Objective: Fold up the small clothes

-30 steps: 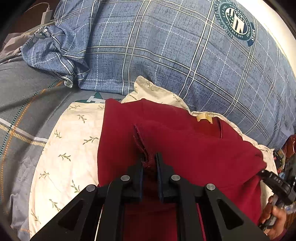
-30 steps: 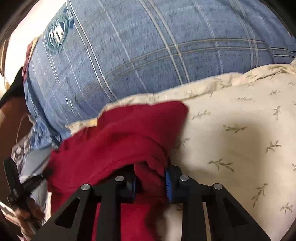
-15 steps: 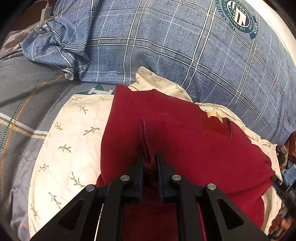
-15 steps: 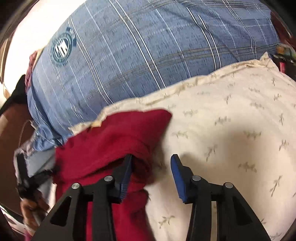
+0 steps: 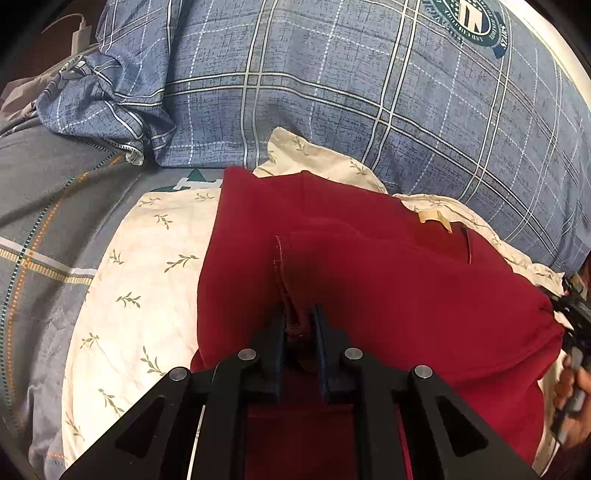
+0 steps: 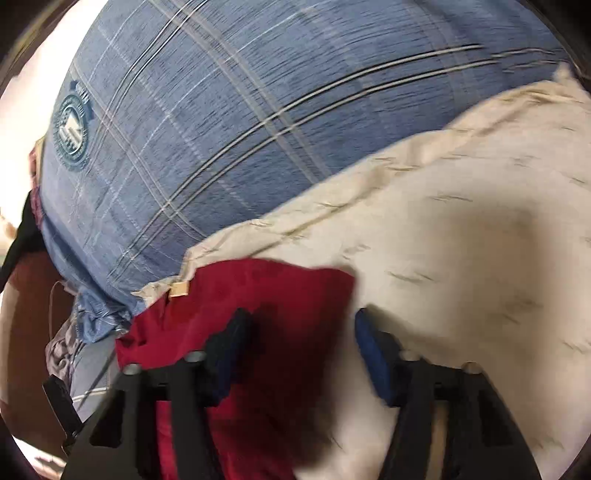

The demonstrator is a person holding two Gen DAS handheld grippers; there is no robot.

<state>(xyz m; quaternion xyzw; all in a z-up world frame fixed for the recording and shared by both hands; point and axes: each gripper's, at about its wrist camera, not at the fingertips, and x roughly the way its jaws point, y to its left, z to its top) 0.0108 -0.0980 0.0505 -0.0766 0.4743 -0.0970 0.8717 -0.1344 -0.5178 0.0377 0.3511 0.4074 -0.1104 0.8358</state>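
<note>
Dark red knit garment [image 5: 369,288]: lies partly folded on the cream leaf-print pillow [image 5: 147,280], with a hemmed edge pulled up into a ridge at its middle.
My left gripper [image 5: 299,332]: nearly shut, its two fingers pinching that raised hem of the dark red knit garment.
My right gripper [image 6: 299,332]: spread wide and holding nothing; its left finger [image 6: 229,343] is over the garment's right corner, its blue-padded right finger over bare pillow. This view is blurred.
Tan neck label [image 5: 436,218]: sewn on the garment's far side, just by the pillow's far edge.
My right hand [image 5: 572,406]: seen at the right rim of the left wrist view, wrapped round the other gripper's handle, just beside the garment's right edge.
Blue plaid quilt [image 5: 369,92]: bunched up behind the pillow and touching it, bearing a round dark-green crest [image 5: 469,18] near the top.
Grey striped bed sheet [image 5: 44,206]: under the pillow, to the left.
</note>
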